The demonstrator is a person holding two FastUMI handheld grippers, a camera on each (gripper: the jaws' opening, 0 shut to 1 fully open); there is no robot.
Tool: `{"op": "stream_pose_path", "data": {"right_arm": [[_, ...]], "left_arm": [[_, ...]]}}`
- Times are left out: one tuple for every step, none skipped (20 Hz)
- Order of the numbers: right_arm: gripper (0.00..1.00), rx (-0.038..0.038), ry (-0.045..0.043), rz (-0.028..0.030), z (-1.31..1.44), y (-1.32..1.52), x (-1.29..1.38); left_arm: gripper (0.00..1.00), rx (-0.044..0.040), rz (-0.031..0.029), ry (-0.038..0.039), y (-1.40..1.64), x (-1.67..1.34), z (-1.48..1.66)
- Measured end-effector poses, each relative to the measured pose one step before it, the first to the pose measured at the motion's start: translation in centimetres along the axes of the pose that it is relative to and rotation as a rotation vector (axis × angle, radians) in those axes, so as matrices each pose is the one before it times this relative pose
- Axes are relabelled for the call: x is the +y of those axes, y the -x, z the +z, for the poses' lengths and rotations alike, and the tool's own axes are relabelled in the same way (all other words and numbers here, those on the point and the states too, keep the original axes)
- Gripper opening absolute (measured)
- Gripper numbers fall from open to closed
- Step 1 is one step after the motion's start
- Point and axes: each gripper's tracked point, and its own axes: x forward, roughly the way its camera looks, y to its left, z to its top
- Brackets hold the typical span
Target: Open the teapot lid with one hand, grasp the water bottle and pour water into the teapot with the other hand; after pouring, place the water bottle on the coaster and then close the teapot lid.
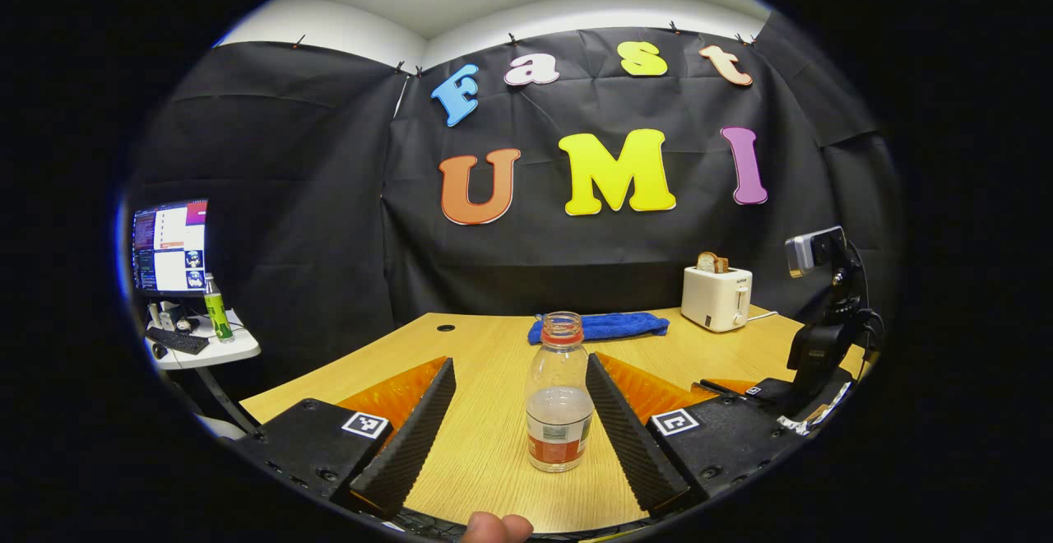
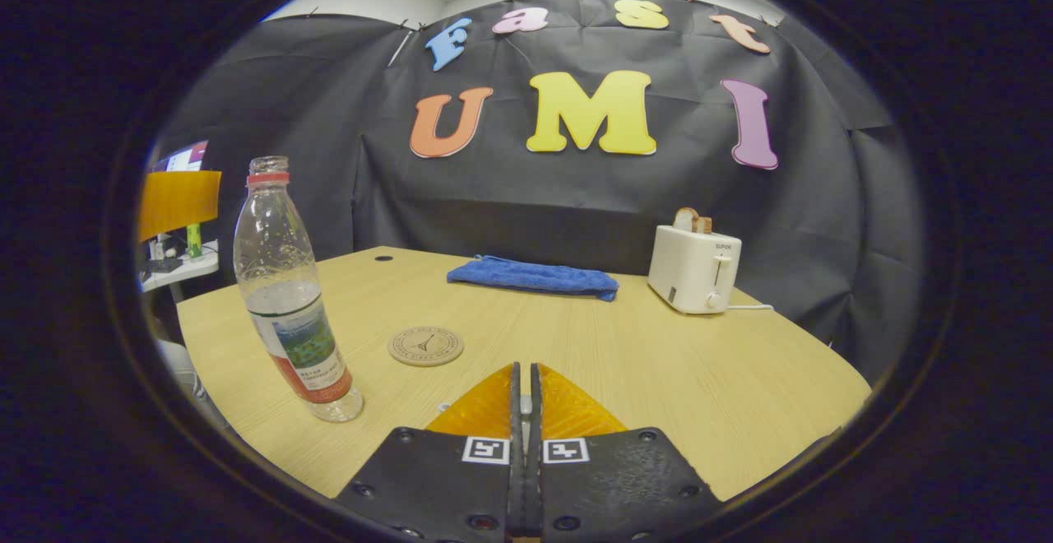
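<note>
My left gripper (image 1: pixel 518 399) is spread wide, and the bottle (image 1: pixel 558 399) stands upright on the table (image 1: pixel 485 345) between its two fingers, closer to the right one. Neither finger touches it, as far as I can tell. The bottle has no cap and is about half full of water. A fingertip (image 1: pixel 496 528) shows at the near edge of the left gripper view.

My right gripper (image 2: pixel 524 387) is closed, its fingers nearly meeting with only a thin slit between them. I cannot make out anything held there. In the right gripper view the bottle (image 2: pixel 289 296) stands to the left and near, on bare table (image 2: pixel 740 378), with the coaster (image 2: pixel 425 345) just to its right and a little farther off; the two do not touch.

At the far side of the table lies a folded blue cloth (image 2: pixel 533 276), seen behind the bottle in the left gripper view. To its right stands a white toaster (image 2: pixel 693 267) with toast in its slots. In the left gripper view a dark device on a stand (image 1: pixel 825 313) sits at the right edge of the table. Off to the left, beyond the table, a side table (image 1: pixel 206 350) carries a lit screen (image 1: pixel 170 245), a keyboard and a green bottle (image 1: pixel 216 308).
</note>
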Motion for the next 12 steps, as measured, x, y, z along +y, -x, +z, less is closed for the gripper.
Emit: {"op": "stream_pose_path", "data": {"right_arm": [[0.01,-0.00614,0.00196,0.00270,0.194,0.029,-0.105],[0.01,-0.00921,-0.00678,0.00509,0.340,0.151,-0.070],[0.00,-0.02355,-0.00783,0.00120,0.628,0.218,-0.072],[0.00,-0.01916,0.00213,-0.00083,0.702,0.199,-0.034],[0.00,-0.01109,0.00736,0.00197,0.433,0.166,-0.092],[0.00,-0.00560,-0.00160,0.00498,0.505,0.331,-0.144],[0.00,-0.00782,-0.00725,0.00300,0.520,0.364,-0.202],[0.00,-0.00949,-0.00497,-0.00285,0.586,0.465,-0.379],[0.00,-0.00449,-0.00367,-0.00055,0.278,0.486,-0.456],[0.00,0.00124,-0.00289,0.00092,0.104,0.395,-0.232],[0.00,0.00366,-0.00246,0.00056,0.095,0.488,-0.408],[0.00,0.00067,-0.00157,-0.00091,-0.007,0.581,-0.428]], "left_arm": [[1.00,0.00184,-0.00190,0.00226,0.008,-0.120,-0.017],[1.00,0.00081,-0.00328,0.00333,-0.008,0.008,-0.071],[1.00,-0.00121,-0.00140,0.00809,-0.034,0.004,0.021],[1.00,-0.00009,0.00266,0.01301,0.083,0.045,0.018],[1.00,0.00434,-0.00719,0.01179,0.082,-0.128,-0.078],[1.00,0.00369,-0.00871,0.00532,-0.127,-0.296,-0.073],[1.00,-0.00206,-0.00205,0.00074,0.020,-0.126,0.040],[1.00,-0.00352,0.00324,-0.00203,0.021,0.176,0.089],[0.99,0.00334,-0.00289,-0.00052,-0.017,-0.102,-0.120],[0.99,0.00624,-0.00709,0.00272,-0.050,-0.225,-0.389],[0.99,0.01060,-0.00110,0.00937,0.105,-0.081,-0.533],[1.00,0.01537,-0.01337,0.00814,0.124,-0.071,-0.702]]}}
